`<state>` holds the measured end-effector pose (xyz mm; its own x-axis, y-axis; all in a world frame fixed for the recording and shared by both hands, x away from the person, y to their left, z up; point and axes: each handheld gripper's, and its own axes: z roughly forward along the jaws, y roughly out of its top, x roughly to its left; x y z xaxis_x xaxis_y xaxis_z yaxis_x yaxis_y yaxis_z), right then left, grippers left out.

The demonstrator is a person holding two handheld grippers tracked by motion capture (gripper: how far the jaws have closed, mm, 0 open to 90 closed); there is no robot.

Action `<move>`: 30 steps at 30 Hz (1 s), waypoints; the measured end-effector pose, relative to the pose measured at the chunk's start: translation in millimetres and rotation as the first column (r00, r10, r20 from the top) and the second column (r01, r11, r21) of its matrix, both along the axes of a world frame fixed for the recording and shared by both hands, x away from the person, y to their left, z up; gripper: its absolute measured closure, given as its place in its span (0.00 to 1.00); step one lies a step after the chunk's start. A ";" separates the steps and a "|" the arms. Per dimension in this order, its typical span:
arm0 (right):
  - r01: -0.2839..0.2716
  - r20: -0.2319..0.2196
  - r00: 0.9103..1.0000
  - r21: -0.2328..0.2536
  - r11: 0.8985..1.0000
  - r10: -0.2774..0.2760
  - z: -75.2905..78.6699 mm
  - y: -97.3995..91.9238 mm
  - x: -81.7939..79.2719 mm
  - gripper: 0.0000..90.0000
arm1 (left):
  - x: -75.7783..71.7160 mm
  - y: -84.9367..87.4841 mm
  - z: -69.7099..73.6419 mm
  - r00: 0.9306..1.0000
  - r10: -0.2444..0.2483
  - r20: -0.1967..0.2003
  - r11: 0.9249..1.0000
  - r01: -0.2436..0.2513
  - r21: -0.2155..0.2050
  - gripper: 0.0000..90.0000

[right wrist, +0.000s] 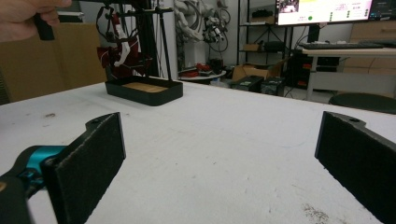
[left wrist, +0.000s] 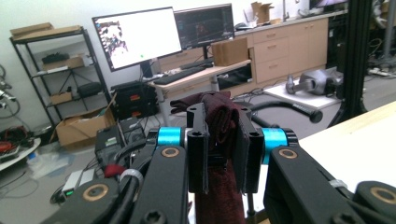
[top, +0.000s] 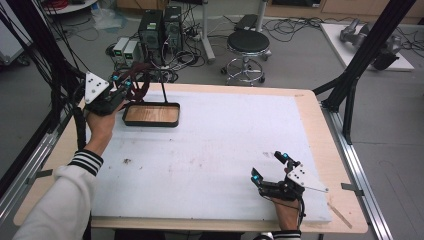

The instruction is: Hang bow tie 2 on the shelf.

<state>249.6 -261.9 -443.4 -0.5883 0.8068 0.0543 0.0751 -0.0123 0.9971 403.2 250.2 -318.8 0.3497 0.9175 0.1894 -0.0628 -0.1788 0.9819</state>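
At the far left corner of the tabletop (top: 210, 145), the left gripper (top: 125, 85) is held up in a hand (top: 100, 125) whose striped cuff (top: 86, 161) is seen over the left edge. Its jaws are closed almost fully on a dark red cloth (left wrist: 219, 154); in the left gripper view the cloth is pinched between the two black pads, bunched above them and hanging below them. In the high view the cloth (top: 140, 82) is seen just beyond the far edge of the table, beside a thin black upright rod (top: 163, 87). Just to the right of the gripper, a shallow black tray (top: 151, 114) with a wooden floor is set near the far left corner; the rod rises from its far side. In the right gripper view the tray (right wrist: 144, 90) is seen well ahead, with the cloth (right wrist: 122, 55) hanging above its far end.

The middle of the white tabletop is marked only by faint stains and a few crumbs.

Near the near right corner, the right gripper (top: 270, 167) is held low over the surface by a hand (top: 287, 212). Its jaws are spread wide and nothing is held between them; in the right gripper view the two black pads (right wrist: 93, 163) stand far apart above the bare white surface.

Beyond the far edge, a black stool (top: 247, 50) stands on the floor.
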 end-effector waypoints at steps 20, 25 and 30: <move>-0.013 -0.001 1.000 0.002 1.000 0.013 -0.6 1.7 0.0 0.01 | -17.8 -8.2 -19.8 0.998 0.057 -0.019 0.998 -0.056 0.019 0.87; -0.017 -0.003 1.000 0.005 1.000 0.017 -0.3 3.2 -0.4 0.01 | -18.9 -11.3 -27.7 0.996 0.078 -0.043 0.997 -0.077 0.017 0.88; -0.021 0.007 1.000 0.005 1.000 0.021 0.8 3.0 -1.0 0.01 | -15.7 -13.0 -32.7 0.994 0.086 -0.074 0.996 -0.084 0.020 0.88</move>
<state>248.7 -258.9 -442.6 -0.6054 0.7941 0.0544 0.0689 -0.0159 0.9975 387.5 237.2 -351.5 0.2843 0.9414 0.1817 0.0264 -0.1971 0.9800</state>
